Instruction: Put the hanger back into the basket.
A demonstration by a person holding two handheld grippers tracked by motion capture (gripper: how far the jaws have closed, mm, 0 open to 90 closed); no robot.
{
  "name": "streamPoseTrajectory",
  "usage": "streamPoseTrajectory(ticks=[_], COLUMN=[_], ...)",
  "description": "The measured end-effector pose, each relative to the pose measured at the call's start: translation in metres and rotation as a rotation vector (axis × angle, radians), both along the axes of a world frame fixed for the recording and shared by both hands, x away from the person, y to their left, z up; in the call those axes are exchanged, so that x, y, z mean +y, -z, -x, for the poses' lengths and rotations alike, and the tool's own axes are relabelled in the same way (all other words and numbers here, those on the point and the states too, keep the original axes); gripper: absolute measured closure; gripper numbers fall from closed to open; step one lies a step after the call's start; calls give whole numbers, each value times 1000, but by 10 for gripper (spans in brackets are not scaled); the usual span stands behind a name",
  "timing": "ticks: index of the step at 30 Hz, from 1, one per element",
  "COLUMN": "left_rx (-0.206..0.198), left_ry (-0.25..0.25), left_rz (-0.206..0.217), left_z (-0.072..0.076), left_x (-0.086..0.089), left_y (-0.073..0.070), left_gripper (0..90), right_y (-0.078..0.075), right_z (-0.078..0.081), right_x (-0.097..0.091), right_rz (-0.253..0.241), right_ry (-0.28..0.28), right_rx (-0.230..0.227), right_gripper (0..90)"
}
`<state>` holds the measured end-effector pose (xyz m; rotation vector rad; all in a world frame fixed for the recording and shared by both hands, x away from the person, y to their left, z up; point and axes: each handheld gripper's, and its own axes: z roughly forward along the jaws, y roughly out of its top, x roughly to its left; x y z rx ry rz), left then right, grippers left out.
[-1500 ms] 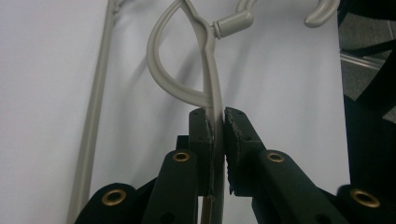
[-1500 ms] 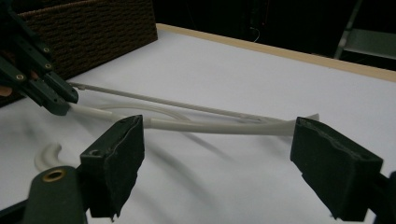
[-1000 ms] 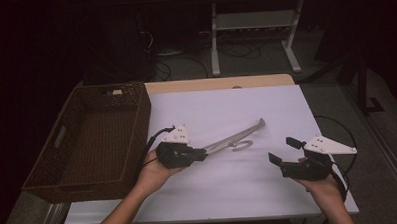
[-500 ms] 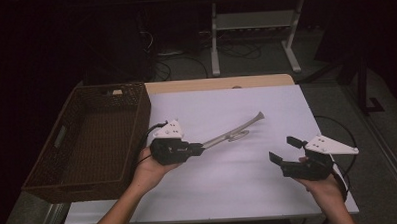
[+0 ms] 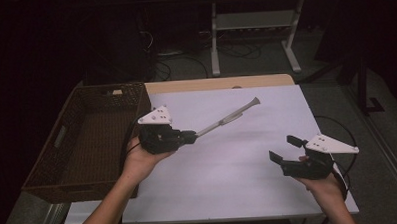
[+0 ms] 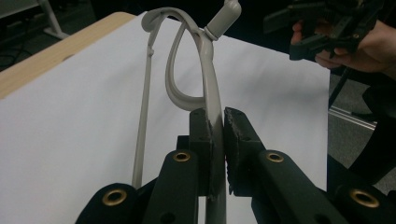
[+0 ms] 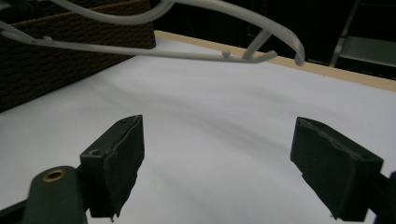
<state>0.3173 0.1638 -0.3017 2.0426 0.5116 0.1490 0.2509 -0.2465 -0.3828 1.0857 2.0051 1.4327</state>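
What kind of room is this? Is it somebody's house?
Probably not a house: more likely a workroom or lab. A table covered in plain white, a person's hand holding a cabled left gripper, and a metal stand with loose wires on the floor suggest that.

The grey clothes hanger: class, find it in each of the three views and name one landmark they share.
High view: grey clothes hanger at centre, sticking out from the left gripper.
Left gripper view: rising at centre, clamped between the jaws.
Right gripper view: across the top.
Shared landmark: white table cover.
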Motion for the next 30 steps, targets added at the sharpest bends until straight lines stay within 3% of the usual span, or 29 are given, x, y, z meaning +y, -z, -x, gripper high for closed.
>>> streamPoseTrajectory(ticks=[18,30], left_rx=[-30,-65], left_ry=[-73,-178], left_rz=[40,61], left_z=[-4,0], left_x=[56,110], left_y=[-42,-62], left_gripper=[828,829], right_y=[-1,-1], right_z=[-1,-1], right_x=[0,1], right_rz=[-2,-1], right_ry=[3,9], right_rx=[1,5], right_gripper=[169,169])
